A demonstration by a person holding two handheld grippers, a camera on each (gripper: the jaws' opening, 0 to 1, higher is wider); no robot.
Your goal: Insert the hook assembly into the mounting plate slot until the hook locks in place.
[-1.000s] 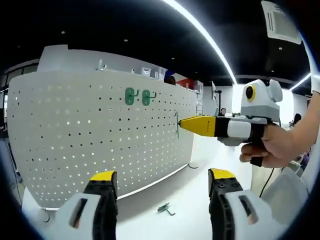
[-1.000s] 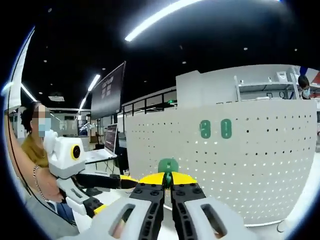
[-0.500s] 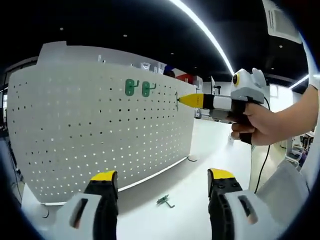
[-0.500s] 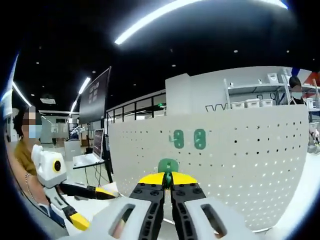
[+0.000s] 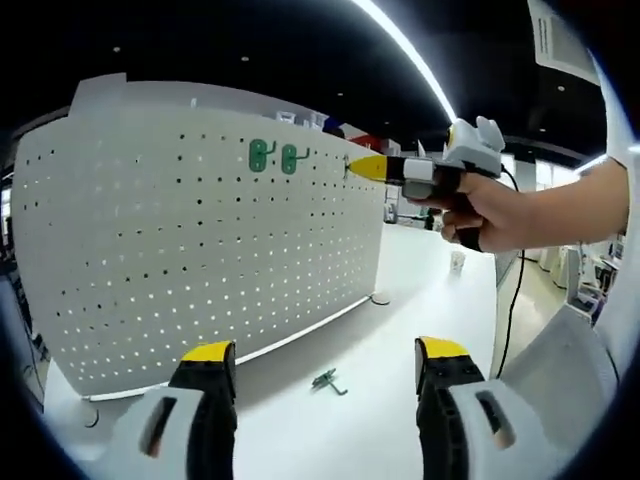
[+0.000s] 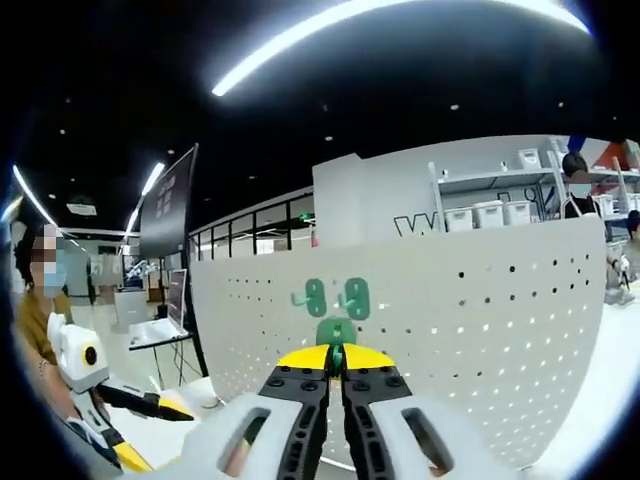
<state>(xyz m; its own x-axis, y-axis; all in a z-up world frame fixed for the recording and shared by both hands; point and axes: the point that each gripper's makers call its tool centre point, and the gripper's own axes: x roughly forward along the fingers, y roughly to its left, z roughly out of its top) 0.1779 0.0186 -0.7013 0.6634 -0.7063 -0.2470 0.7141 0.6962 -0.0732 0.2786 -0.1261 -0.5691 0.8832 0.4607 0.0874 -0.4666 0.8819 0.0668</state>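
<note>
Right hand-held gripper (image 6: 335, 372), clamped on the green hook (image 6: 336, 332), nears the pegboard (image 5: 200, 250); misalignment risks jamming; left hand-held gripper (image 5: 318, 362) gapes empty.

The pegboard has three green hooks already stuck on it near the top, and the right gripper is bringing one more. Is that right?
Not quite. The pegboard has two green hooks on it near the top, not three; the left gripper view shows the pair side by side. The rest holds: the right gripper is shut on one more green hook and holds it up near the board.
</note>
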